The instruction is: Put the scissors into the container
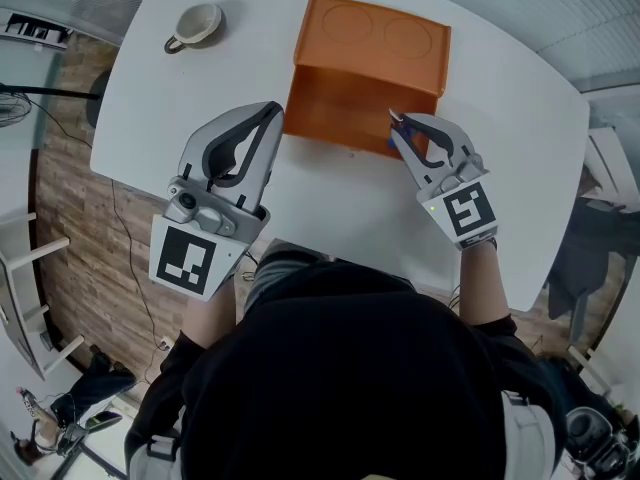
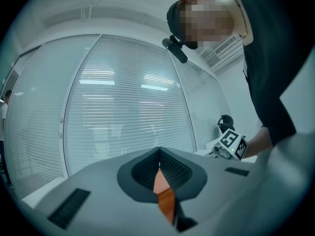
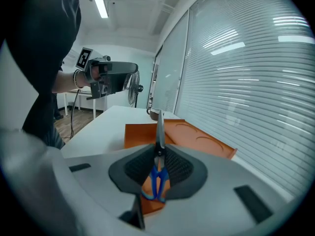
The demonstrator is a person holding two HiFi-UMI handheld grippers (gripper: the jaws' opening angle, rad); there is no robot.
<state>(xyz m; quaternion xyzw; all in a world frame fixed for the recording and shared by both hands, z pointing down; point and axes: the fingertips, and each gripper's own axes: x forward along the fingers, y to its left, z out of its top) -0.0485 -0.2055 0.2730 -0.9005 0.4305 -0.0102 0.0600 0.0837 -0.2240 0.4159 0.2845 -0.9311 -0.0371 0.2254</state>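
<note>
The scissors point(image 3: 160, 128) are held fast in the right gripper point(image 3: 160, 149), clamped between the dark pads just above the blue handles, with the closed blades pointing up and forward past the jaw tips. From the head view, the right gripper point(image 1: 396, 120) is seen raised at the near edge of the orange container point(image 1: 370, 53), its tips right against the container's front, with a sliver of blue handle showing beneath the jaws. The container is sat on the white desk point(image 1: 510, 158), and two round recesses are pressed into its top face; the same orange top is seen spread out beyond the blades in the right gripper view. The scissors are up in the gripper and have not been placed inside the container. Over on the other side, the left gripper point(image 1: 271, 110) is held at the container's near left corner, and whether it is touching the container cannot be told. In the left gripper view its jaws are seen pressed together with nothing caught between them, and only a strip of orange is glimpsed through the gap lower down. A small cup point(image 1: 197, 25) is stood at the far left of the desk, well apart from both grippers. Closed blinds point(image 2: 128, 112) are seen filling the background behind the left gripper point(image 2: 159, 152).
</note>
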